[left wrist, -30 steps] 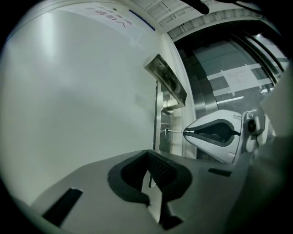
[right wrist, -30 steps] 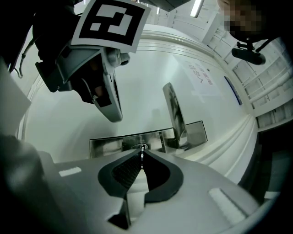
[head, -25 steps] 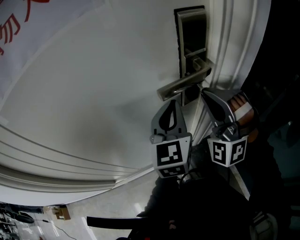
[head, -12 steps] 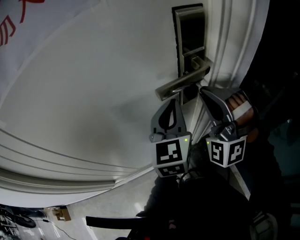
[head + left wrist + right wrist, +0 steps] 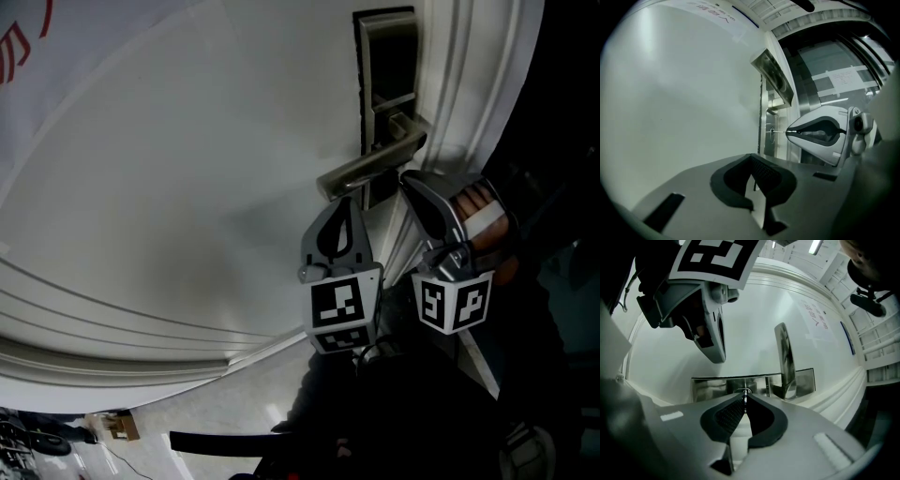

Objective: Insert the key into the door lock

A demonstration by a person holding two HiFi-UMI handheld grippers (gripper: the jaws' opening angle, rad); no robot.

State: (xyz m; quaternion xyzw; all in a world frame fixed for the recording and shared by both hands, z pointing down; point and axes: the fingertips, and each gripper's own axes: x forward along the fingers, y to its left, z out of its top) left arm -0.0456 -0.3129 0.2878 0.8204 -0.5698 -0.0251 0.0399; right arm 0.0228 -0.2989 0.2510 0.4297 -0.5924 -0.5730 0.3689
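A steel lock plate [image 5: 385,56] with a lever handle [image 5: 370,167] is set in the white door [image 5: 187,187]. My right gripper [image 5: 405,184] is under the handle, right at the plate, and is shut on a thin key [image 5: 781,132]. In the left gripper view the key blade reaches the round keyhole [image 5: 772,132]. The right gripper view shows my right gripper [image 5: 745,401] pinching the blade edge-on, in line with the keyhole [image 5: 744,391]. My left gripper [image 5: 343,202] hangs just left of it below the handle, its jaws [image 5: 754,171] shut on nothing.
The white door frame [image 5: 469,103] runs along the right of the lock. The lever handle [image 5: 785,359] juts out beside the key's path. A red-printed sheet [image 5: 37,47] hangs on the door far left. Floor and dark clutter lie below.
Hardly anything: the head view shifts slightly, and both grippers stay where they were at the lock.
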